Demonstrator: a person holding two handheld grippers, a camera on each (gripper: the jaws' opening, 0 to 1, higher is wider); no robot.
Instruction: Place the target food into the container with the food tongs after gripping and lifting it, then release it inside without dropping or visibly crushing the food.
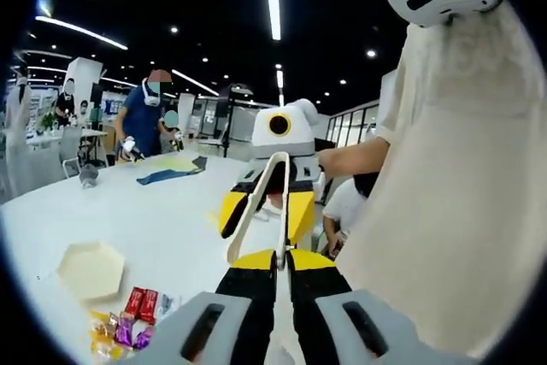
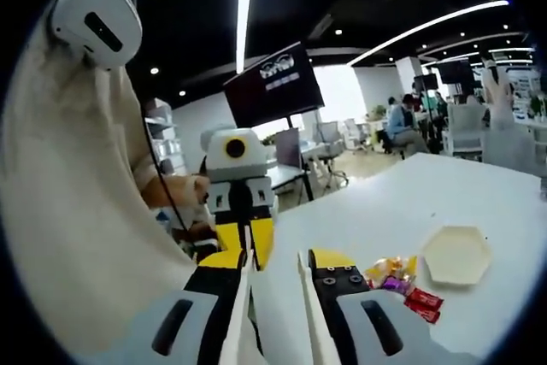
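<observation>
candy (image 1: 128, 320) in bright wrappers, the target food, lies in a small heap on the white table (image 1: 102, 211), low and to the left of the left gripper (image 1: 280, 267); in the right gripper view the same heap (image 2: 397, 279) sits just right of the right gripper (image 2: 273, 275). largest in both views is the person in a cream top (image 1: 453, 211), close by on the outer side of each gripper. the table spreads ahead of both. each gripper faces the other, and cream food tongs (image 1: 261, 207) run between them. the left gripper's jaws are closed on the tongs' joined end; the right gripper's jaws stand apart around the two tong arms (image 2: 244, 297). a pale hexagonal container (image 1: 90, 269) rests just beyond the candy, apart from it.
</observation>
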